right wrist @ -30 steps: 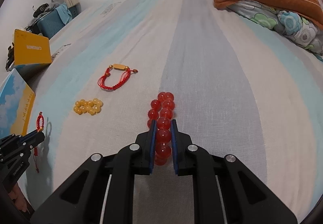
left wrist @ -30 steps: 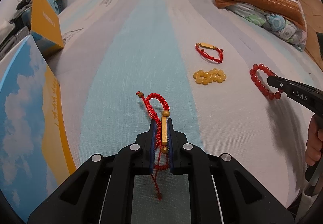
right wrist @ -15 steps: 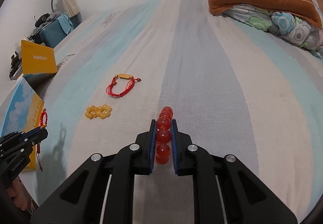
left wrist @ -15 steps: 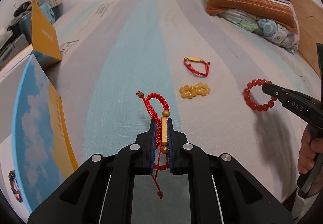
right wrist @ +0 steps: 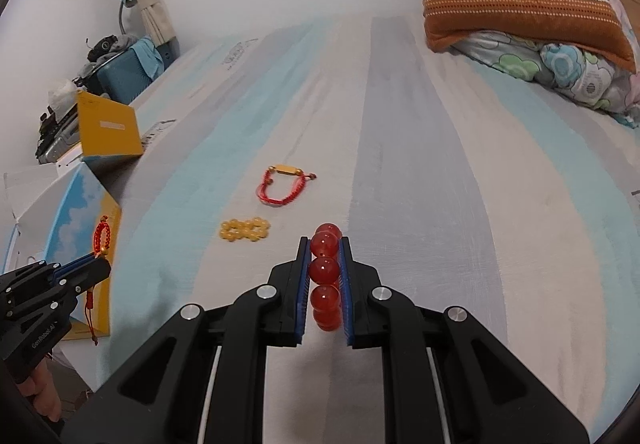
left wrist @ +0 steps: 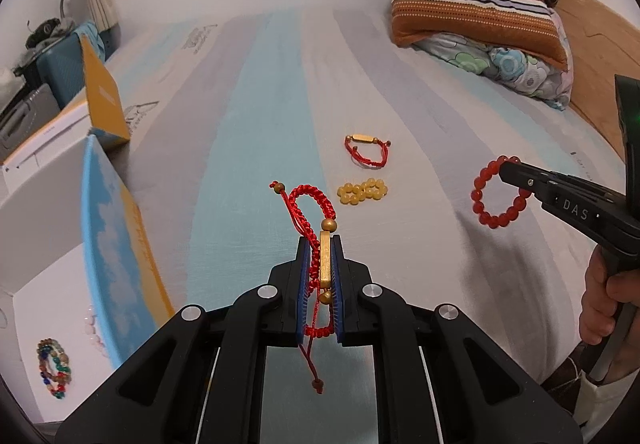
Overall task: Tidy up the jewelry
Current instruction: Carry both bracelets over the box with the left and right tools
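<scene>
My left gripper [left wrist: 319,244] is shut on a red cord bracelet with a gold bar [left wrist: 325,260], held above the bed; it also shows in the right wrist view [right wrist: 102,238]. My right gripper [right wrist: 325,244] is shut on a red bead bracelet [right wrist: 325,270], which hangs from its tip in the left wrist view [left wrist: 486,210]. A second red cord bracelet [left wrist: 366,150] and a yellow bead bracelet [left wrist: 362,191] lie on the striped bed sheet [left wrist: 260,132] between the grippers. An open white box [left wrist: 44,284] at the left holds a multicoloured bead bracelet [left wrist: 54,368].
The box's blue-and-yellow lid [left wrist: 108,244] stands up at the bed's left edge. A yellow box [left wrist: 102,100] is behind it. Striped pillows and a floral quilt [left wrist: 480,24] lie at the far right. A lamp and bags [right wrist: 120,56] stand beyond the bed's left side.
Both grippers have risen and pulled back from the bed with their bracelets. The left view has swung so that the open box and its bracelet show at the lower left.
</scene>
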The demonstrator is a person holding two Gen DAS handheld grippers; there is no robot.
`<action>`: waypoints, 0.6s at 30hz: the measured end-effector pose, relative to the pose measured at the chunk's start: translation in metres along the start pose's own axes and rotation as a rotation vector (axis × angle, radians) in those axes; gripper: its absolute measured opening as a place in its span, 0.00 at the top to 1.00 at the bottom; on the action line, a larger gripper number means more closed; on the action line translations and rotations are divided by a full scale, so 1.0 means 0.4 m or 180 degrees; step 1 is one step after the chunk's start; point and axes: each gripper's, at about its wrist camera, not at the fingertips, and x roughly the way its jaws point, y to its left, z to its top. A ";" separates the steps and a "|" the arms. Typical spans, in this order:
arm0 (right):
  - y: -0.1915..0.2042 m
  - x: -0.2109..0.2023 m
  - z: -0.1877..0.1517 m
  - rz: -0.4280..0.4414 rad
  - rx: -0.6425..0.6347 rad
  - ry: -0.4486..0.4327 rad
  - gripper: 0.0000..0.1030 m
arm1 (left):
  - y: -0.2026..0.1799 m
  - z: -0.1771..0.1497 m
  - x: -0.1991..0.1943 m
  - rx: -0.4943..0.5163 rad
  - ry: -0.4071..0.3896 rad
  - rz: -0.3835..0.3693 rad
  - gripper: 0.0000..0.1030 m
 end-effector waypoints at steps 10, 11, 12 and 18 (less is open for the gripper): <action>0.085 -0.062 0.015 0.0043 -0.0099 -0.0087 0.88 | 0.042 0.006 -0.095 -0.0032 -0.0134 0.0067 0.91; 0.098 -0.069 0.017 0.0044 -0.0119 -0.0099 0.88 | 0.050 0.007 -0.105 -0.0040 -0.0146 0.0075 0.91; 0.107 -0.074 0.020 0.0050 -0.0132 -0.0111 0.88 | 0.058 0.007 -0.114 -0.0049 -0.0156 0.0081 0.91; 0.188 -0.109 0.041 0.0096 -0.0247 -0.0179 0.88 | 0.110 0.005 -0.170 -0.0111 -0.0248 0.0124 0.91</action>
